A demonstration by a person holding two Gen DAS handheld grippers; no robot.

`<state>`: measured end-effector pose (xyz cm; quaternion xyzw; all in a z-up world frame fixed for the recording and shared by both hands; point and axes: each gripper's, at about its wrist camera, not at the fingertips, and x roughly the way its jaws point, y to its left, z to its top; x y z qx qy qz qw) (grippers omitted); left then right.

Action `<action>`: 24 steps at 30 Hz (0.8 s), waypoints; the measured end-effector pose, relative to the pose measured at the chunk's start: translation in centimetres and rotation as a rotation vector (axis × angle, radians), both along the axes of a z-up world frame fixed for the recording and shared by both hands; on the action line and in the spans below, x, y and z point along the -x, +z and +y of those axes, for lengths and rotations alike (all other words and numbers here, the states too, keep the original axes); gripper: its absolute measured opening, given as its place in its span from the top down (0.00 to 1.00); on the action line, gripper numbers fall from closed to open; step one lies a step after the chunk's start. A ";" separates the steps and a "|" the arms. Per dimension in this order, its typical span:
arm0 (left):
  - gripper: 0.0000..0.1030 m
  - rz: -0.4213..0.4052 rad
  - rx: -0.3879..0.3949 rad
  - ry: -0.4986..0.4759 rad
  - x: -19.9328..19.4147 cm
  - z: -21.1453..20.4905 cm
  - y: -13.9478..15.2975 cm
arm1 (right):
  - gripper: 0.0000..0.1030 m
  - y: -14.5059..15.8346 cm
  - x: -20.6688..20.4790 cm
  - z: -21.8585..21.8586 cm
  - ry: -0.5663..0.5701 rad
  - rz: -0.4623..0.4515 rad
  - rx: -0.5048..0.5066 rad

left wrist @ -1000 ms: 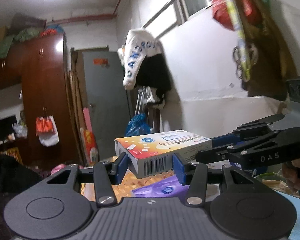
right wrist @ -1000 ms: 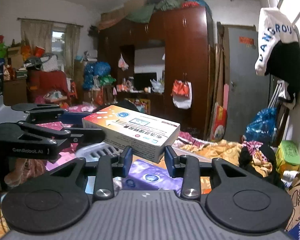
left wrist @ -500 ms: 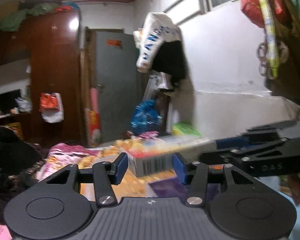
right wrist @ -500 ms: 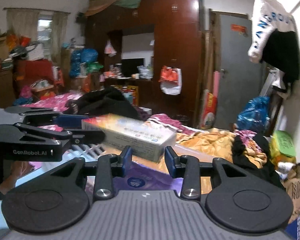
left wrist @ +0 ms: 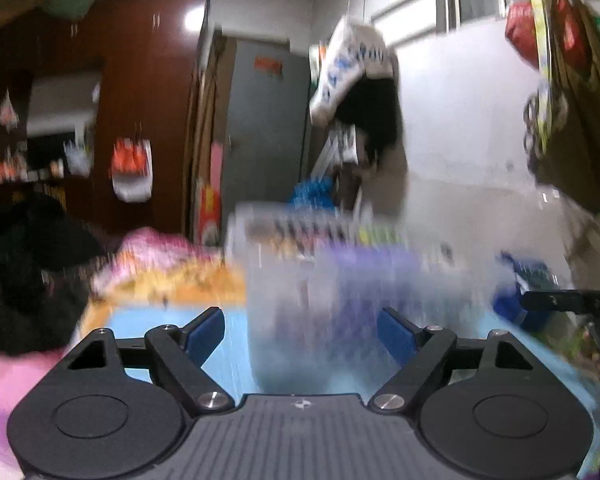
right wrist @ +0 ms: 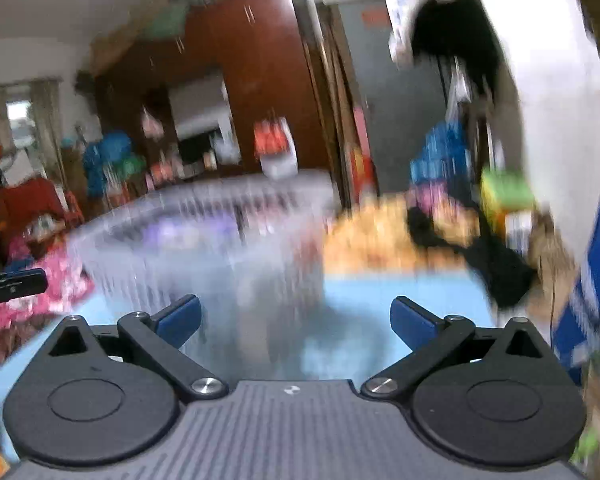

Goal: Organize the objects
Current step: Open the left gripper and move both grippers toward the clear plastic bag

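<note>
Both views are heavily motion-blurred. A pale slotted plastic basket (left wrist: pixel 324 300) stands on a light blue surface right in front of my left gripper (left wrist: pixel 300 334), which is open and empty. Purple packaging (left wrist: pixel 364 276) shows blurred inside the basket. In the right wrist view the same basket (right wrist: pixel 204 248) stands ahead and to the left of my right gripper (right wrist: pixel 294 318), which is open and empty. The medicine box is not distinguishable in either view. The right gripper's tip (left wrist: pixel 572 302) shows at the left view's right edge.
A light blue surface (right wrist: pixel 380 296) lies under the basket. Orange and pink bedding (left wrist: pixel 172 272) and dark clothes (left wrist: pixel 24 264) lie to the left. A dark wardrobe (left wrist: pixel 140 100) and grey door (left wrist: pixel 264 152) stand behind. A blue box (right wrist: pixel 596 292) is at the right.
Both grippers have opened and let go of the medicine box they held together. Both cameras have dropped and pulled back, so the basket now fills the middle of each view.
</note>
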<state>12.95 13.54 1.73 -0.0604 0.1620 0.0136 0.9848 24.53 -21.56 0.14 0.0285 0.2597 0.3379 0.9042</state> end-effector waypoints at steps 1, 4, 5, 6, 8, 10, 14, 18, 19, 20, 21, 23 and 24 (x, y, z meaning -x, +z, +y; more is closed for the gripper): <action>0.16 0.031 0.013 -0.008 0.0 0.0 -0.9 | 0.00 -0.5 -0.2 0.3 0.000 0.036 0.015; 0.16 0.104 0.051 -0.020 -0.2 0.5 -3.0 | 0.00 -2.0 -0.2 1.1 0.033 0.083 0.060; 0.16 0.131 0.059 -0.021 -0.6 0.7 -3.4 | 0.00 -2.2 -0.2 1.6 0.036 0.099 0.081; 0.16 0.152 0.064 -0.022 -1.0 0.8 -3.7 | 0.00 -2.2 -0.2 1.8 0.036 0.101 0.088; 0.16 0.190 0.065 -0.016 -1.7 1.0 -3.9 | 0.00 -1.9 -0.4 1.7 0.045 0.081 0.065; 0.16 0.193 0.073 -0.025 -1.7 0.8 -3.9 | 0.00 -1.7 -0.6 2.3 0.068 0.092 0.074; 0.16 0.236 0.081 -0.056 -2.4 0.7 -4.0 | 0.07 -2.1 -0.5 3.3 0.111 0.087 0.110; 0.17 0.275 0.078 -0.076 -3.5 0.3 -4.5 | 0.17 -2.2 0.1 4.1 0.152 0.070 0.124; 0.17 0.278 0.069 -0.079 -3.5 0.1 -4.5 | 0.22 -2.1 0.1 4.2 0.150 0.062 0.139; 0.17 0.281 0.059 -0.083 -3.6 -0.1 -4.5 | 0.26 -2.1 0.3 4.4 0.144 0.054 0.152; 0.16 0.287 0.043 -0.087 -3.8 -0.4 -4.5 | 0.28 -2.0 0.4 4.5 0.143 0.046 0.163; 0.16 0.299 0.003 -0.091 -4.0 -1.0 -4.5 | 0.37 -1.9 0.7 4.7 0.151 0.032 0.180; 0.16 0.306 -0.023 -0.091 -4.1 -1.4 -4.6 | 0.38 -1.9 0.9 4.9 0.156 0.025 0.190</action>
